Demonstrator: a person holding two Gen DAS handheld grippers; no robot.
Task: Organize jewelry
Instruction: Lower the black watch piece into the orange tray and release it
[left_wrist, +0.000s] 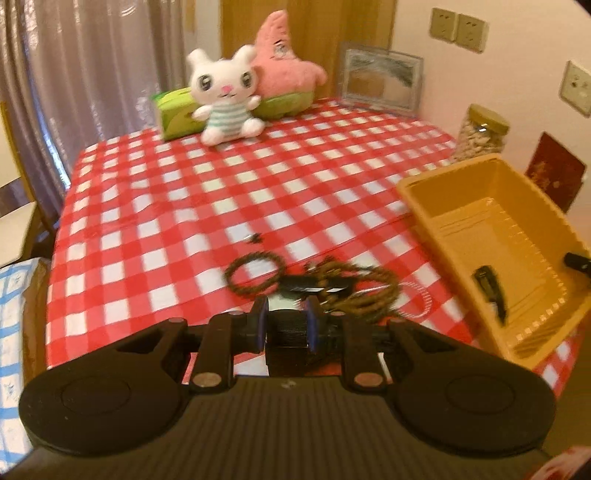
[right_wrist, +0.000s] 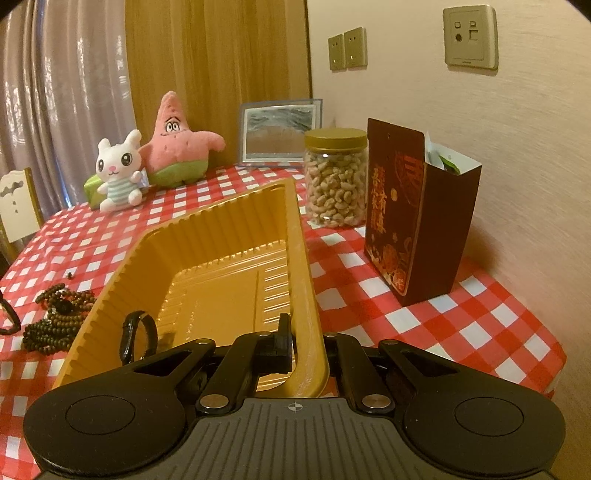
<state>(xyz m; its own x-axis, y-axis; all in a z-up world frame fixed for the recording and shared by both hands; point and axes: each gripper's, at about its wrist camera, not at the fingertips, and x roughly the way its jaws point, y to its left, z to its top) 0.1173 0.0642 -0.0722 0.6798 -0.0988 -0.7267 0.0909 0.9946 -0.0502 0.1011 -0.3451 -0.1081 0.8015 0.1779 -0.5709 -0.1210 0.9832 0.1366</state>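
**Jewelry sorting – status: one piece binned, the rest pending**

Progress, judged from the present layout: one dark bracelet lies inside the yellow tray, against its near-left wall. The remaining pieces are on the bench to the left of the tray: a beaded ring bracelet, a tangled heap of brown bead strands, a thin clear bangle beside the heap, and a small dark item just beyond the ring – too small to identify.

Left gripper: its fingers are closed on a dark watch-like piece with a ribbed band, held between the blue pads. The band's long axis runs away from the camera, toward the heap.

Right gripper: its fingers straddle the tray's near-right wall, one finger inside, the other outside, and appear clamped on the rim – steadying it.

Tray long axis: from the near edge of the bench toward the jar of nuts.
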